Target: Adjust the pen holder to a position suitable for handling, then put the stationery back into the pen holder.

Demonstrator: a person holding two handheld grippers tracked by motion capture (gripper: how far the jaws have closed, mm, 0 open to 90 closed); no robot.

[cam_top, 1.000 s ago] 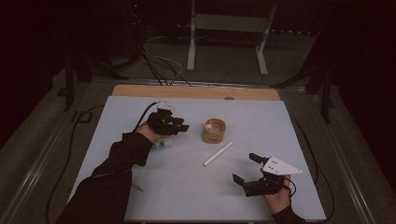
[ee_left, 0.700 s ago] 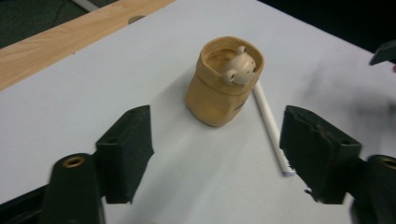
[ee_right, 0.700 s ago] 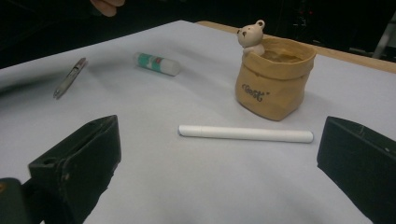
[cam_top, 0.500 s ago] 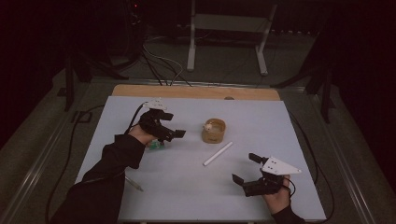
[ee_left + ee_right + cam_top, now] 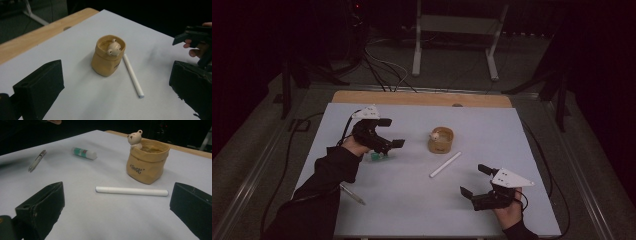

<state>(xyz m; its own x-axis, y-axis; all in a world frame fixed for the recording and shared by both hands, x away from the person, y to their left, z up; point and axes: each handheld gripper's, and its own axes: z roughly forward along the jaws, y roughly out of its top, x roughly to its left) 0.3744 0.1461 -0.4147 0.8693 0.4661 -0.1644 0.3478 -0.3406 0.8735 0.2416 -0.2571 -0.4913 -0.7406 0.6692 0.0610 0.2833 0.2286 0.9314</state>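
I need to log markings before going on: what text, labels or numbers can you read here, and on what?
Tan pouch-shaped pot: dark curly lettering low on its front, too blurred to read for sure.
Glue stick: green and white label, print too small to read.
White stick: no markings seen.
Pen: no text legible.

Tan pot (image 5: 441, 140), white stick (image 5: 445, 164), black grippers.

A green-and-white glue stick (image 5: 84, 153) and a slim pen (image 5: 37, 160) are seen lying apart on the pale worktop (image 5: 422, 200), whose far wooden edge (image 5: 422, 98) is left bare.
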